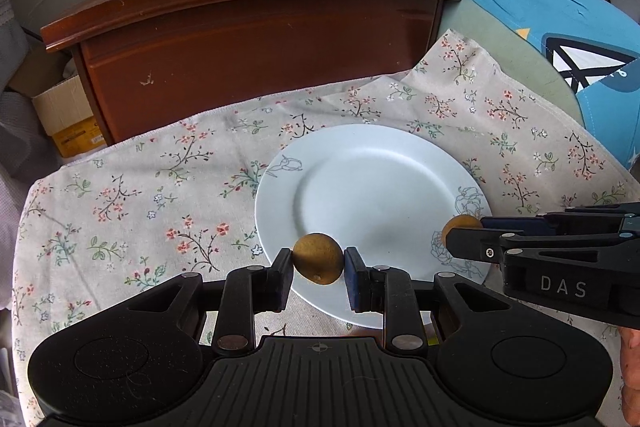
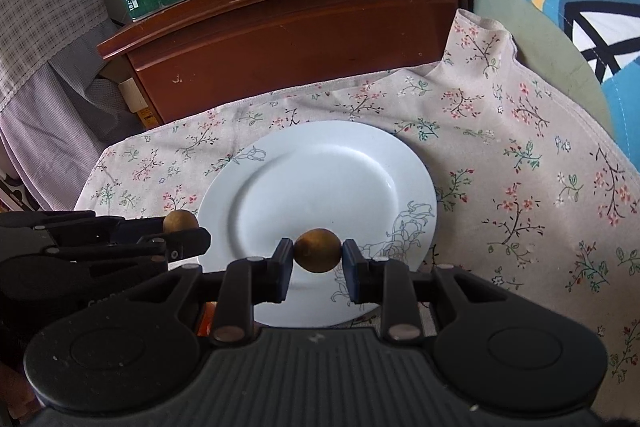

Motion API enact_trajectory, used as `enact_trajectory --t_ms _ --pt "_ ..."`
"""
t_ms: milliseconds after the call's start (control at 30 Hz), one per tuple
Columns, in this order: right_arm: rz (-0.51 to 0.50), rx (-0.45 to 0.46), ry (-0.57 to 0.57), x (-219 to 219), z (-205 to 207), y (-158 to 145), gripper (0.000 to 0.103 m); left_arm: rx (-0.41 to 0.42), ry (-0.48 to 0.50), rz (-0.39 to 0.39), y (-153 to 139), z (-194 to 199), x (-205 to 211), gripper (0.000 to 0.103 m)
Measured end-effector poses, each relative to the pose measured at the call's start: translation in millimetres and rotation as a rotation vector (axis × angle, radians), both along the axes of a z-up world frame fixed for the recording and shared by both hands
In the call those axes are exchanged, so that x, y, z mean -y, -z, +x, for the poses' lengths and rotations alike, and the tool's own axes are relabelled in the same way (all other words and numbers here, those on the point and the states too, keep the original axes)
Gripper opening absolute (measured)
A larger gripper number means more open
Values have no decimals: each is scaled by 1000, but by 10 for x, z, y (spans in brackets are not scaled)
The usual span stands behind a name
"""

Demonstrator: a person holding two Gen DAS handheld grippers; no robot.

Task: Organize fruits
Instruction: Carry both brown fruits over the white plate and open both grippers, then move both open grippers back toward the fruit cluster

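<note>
Each gripper is clenched on a small brown fruit over the near rim of the pale plate [image 1: 372,163]: the left gripper [image 1: 318,267] on one fruit [image 1: 318,258], the right gripper [image 2: 316,261] on another fruit [image 2: 319,250], each half hidden by fingers in the other's view.

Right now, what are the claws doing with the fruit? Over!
Left claw shut on a brown fruit. Right claw shut on another brown fruit. Both over the near rim of the empty white plate. Nothing in the way.

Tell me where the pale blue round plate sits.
The pale blue round plate lies centred on the floral tablecloth, in front of the brown wooden cabinet.
</note>
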State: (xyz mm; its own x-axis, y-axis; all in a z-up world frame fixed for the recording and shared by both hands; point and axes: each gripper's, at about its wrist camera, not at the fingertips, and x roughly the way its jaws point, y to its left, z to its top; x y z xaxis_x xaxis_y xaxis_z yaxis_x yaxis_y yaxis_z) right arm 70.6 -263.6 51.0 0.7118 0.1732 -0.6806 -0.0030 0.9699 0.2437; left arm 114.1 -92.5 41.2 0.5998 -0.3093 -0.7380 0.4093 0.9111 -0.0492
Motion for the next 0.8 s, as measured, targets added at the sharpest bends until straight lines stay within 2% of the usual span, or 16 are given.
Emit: enact_trajectory --t_ms 300,400,567,633,800 --pt "6 -6 22 56 97 82 27 -4 25 2 86 56 120 27" --pt "19 0 33 70 107 82 30 -4 22 1 80 56 132 28" --pt "38 14 32 83 89 13 32 32 -12 -3 -31 21 54 59" --pt "41 15 27 81 79 -11 39 49 -20 4 -87 0 28 62" --pt "57 12 -7 62 23 -44 40 28 -58 -6 -195 -18 -104 66"
